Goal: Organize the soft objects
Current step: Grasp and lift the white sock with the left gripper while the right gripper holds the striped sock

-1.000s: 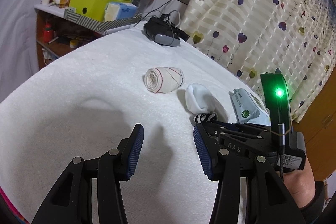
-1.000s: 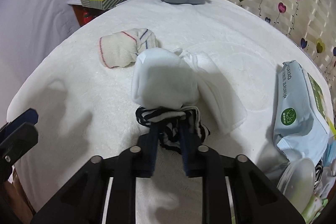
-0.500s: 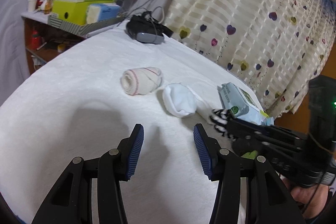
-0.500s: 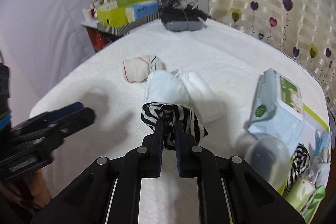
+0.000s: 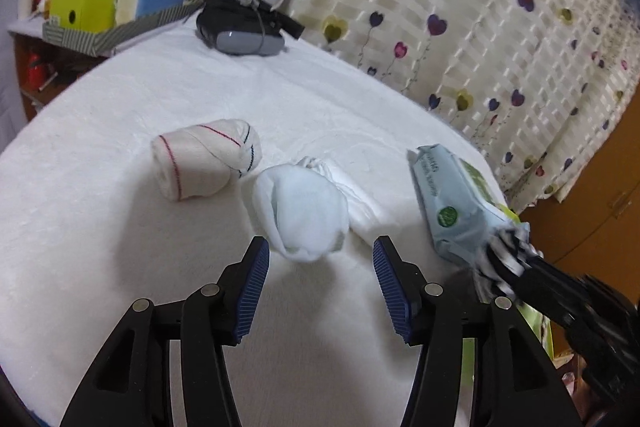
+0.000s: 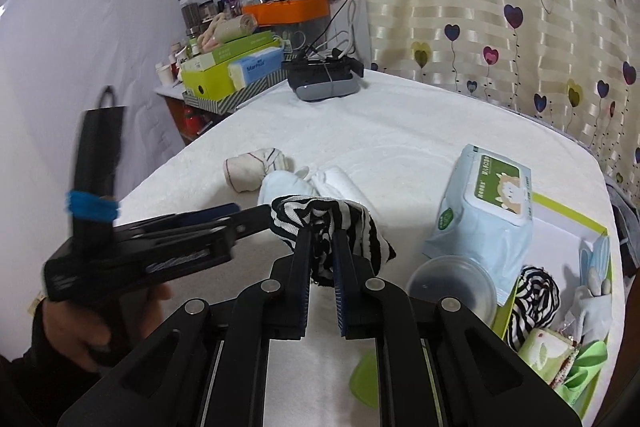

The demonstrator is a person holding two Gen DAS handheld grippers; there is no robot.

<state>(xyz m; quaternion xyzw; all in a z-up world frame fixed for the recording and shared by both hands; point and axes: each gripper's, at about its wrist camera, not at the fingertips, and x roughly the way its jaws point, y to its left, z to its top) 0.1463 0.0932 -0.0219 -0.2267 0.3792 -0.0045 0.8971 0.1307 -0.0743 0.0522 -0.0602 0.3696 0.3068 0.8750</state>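
Right gripper (image 6: 322, 259): its jaws are nearly closed, pinching the black-and-white striped sock (image 6: 328, 223), which bunches just ahead of and above the fingertips and hangs clear of the white bed cover (image 6: 400, 131).
Left gripper (image 5: 320, 277): its jaws stand wide apart and hold nothing; the blue pads (image 5: 252, 287) flank an empty gap.
White sock bundle (image 5: 304, 211): lies on the cover just ahead of the left fingertips, roughly centred between them, not touched.
Cream rolled sock (image 5: 204, 159): further out and to the left of the left fingers, just beside the white bundle.
Likely destination: the green-edged tray (image 6: 568, 215) to the right of the right fingers, where a second striped sock (image 6: 536, 287) already lies; this is a judgement from the layout.
Obstacles: the wipes pack (image 6: 484, 211) and a clear lid (image 6: 452, 287) sit between the right fingers and the tray.
Doing the step well: the person would carry the striped sock high enough to clear pack and lid, keep the pinch firm since the loose folds could slip, and release only once it is over the tray beside its match.
Left-hand advice: it should wait or close squarely around the middle of the white bundle, so it does not unroll.
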